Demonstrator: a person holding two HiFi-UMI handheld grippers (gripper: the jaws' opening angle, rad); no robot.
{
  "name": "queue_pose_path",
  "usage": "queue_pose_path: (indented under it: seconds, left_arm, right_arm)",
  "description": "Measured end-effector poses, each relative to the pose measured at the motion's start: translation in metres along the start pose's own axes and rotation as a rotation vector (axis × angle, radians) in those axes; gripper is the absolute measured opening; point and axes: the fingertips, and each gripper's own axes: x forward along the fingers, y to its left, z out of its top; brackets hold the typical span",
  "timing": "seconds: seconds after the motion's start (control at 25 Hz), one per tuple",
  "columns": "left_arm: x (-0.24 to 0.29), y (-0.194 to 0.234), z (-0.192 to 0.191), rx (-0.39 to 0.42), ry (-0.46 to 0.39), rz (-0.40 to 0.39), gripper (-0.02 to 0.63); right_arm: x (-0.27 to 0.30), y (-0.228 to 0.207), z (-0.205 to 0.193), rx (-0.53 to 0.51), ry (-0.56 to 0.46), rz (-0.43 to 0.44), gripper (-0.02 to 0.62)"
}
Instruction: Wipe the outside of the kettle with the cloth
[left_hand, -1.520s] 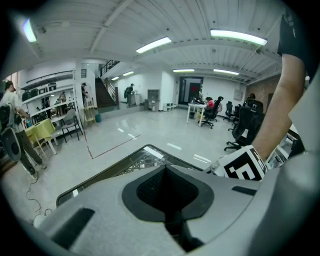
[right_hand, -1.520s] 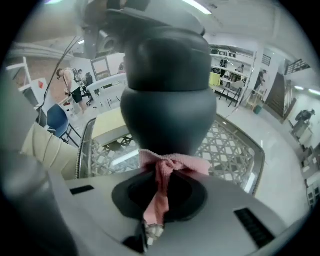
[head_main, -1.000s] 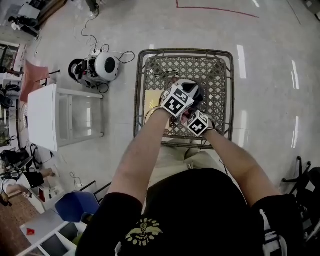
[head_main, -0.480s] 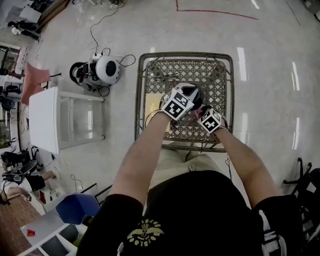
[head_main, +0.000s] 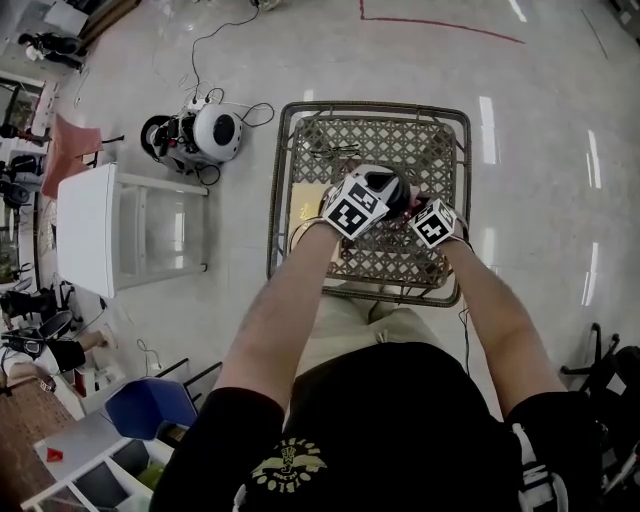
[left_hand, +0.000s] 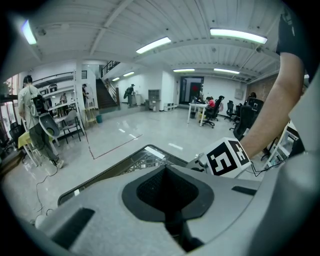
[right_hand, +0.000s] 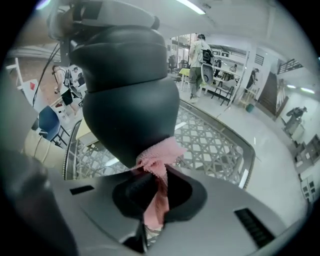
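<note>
A dark grey kettle (head_main: 388, 186) stands on a lattice-topped table (head_main: 300, 150); it fills the upper left of the right gripper view (right_hand: 125, 85). My right gripper (head_main: 414, 207) is at the kettle's right side, shut on a pink cloth (right_hand: 157, 160). The cloth's free end is pressed against the kettle's lower wall. My left gripper (head_main: 372, 195) sits over the kettle's near left side, its marker cube covering part of it. In its own view the left gripper (left_hand: 170, 215) looks shut with nothing showing between the jaws, and the kettle is out of that view.
A yellowish sheet (head_main: 300, 210) lies on the table's left part. On the floor to the left stand a white shelf unit (head_main: 85, 235) and a round white device with cables (head_main: 205, 135). A blue chair (head_main: 145, 408) is near me. People (left_hand: 32, 120) stand farther off.
My right gripper has slid with the cloth from the kettle's near side round to its right side. The left gripper and the kettle have stayed put.
</note>
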Motion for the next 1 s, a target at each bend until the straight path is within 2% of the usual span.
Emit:
queue_pose_path:
  seconds: [0.32,0.48,0.8,1.0]
  left_arm:
    - [0.002,0.000,0.000,-0.004,-0.009,0.010,0.009]
    - [0.002,-0.002,-0.004,-0.016,0.016,0.011,0.009]
    - [0.002,-0.002,-0.001,-0.008,0.010,0.007,0.009]
    - [0.001,-0.001,-0.001,-0.017,0.004,0.011,0.009]
  right_arm:
    - [-0.021,-0.014,-0.023,0.127,-0.031,-0.021,0.025]
    - [-0.040,-0.003,-0.051,0.125,-0.027,-0.028,0.025]
    - [-0.062,0.016,-0.098,0.210,-0.036,-0.026,0.025]
    - [-0.062,0.035,-0.131,0.284,0.019,-0.009,0.025]
